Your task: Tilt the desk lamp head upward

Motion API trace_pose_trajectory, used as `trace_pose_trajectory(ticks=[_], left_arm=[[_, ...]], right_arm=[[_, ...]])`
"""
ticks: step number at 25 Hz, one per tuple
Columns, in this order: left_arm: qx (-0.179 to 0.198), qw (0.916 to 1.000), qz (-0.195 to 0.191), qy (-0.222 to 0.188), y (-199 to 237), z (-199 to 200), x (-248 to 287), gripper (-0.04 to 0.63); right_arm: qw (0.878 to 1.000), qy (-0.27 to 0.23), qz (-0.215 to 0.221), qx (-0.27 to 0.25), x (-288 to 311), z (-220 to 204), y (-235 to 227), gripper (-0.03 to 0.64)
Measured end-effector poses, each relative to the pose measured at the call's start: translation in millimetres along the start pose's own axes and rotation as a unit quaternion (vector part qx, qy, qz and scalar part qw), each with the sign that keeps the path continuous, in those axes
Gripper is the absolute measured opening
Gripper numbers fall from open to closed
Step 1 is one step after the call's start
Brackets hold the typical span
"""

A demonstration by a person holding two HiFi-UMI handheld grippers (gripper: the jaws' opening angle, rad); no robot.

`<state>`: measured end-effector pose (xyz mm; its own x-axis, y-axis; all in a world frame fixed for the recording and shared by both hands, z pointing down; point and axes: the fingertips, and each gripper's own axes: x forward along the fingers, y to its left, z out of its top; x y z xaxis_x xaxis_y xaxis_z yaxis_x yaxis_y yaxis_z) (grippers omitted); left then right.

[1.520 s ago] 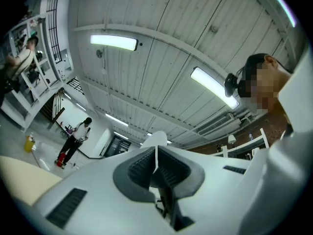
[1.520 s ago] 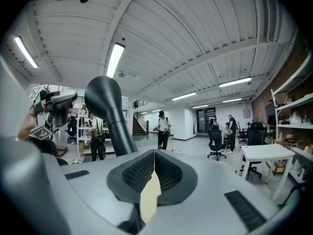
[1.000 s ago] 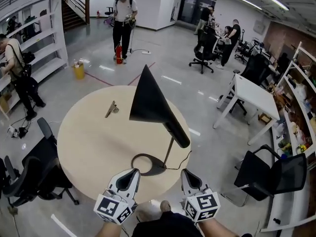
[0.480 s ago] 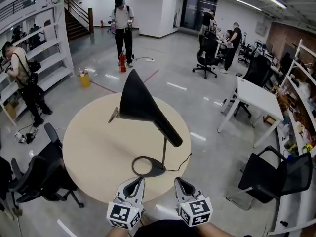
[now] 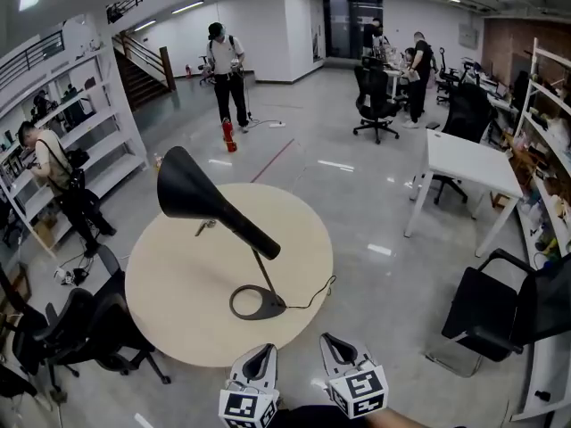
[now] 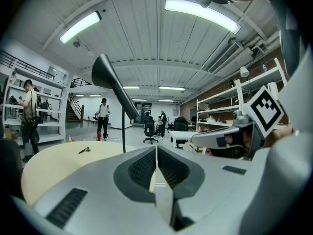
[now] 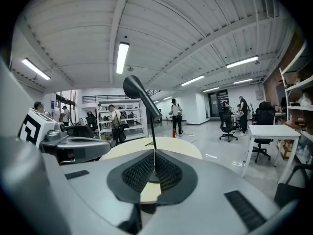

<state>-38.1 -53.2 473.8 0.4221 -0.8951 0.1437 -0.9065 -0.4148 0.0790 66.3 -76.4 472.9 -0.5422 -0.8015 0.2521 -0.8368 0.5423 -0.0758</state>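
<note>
Desk lamp: black, standing on the round table, toward its near side.
Lamp base: ring-shaped, sitting flat on the tabletop, with the cord trailing off to the right.
Lamp head: cone slanting, its wide end sitting higher than its narrow end.
Left gripper: jaws lying together, gripping nothing; hovering by the table's near edge, apart from the lamp.
Right gripper: jaws meeting at the tips, carrying nothing; hovering just beside the left one, apart from the lamp.
Small metal item: lying on the table beyond the lamp base.
</note>
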Motion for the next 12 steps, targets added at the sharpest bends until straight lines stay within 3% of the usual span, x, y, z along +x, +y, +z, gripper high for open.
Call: trace_pose_trajectory(ticks=[6, 12], left_arm=[[0.001, 0.9990, 0.028, 0.034, -88, -31, -17, 0.058], [-0.002, 0.9978, 0.050, 0.043, -93, -41, -39, 0.058]], right_arm=[[0.999, 0.021, 0.049, 0.013, -62, -43, -30, 0.017], [0.995, 0.023, 0.098, 0.017, -86, -59, -21, 0.016]])
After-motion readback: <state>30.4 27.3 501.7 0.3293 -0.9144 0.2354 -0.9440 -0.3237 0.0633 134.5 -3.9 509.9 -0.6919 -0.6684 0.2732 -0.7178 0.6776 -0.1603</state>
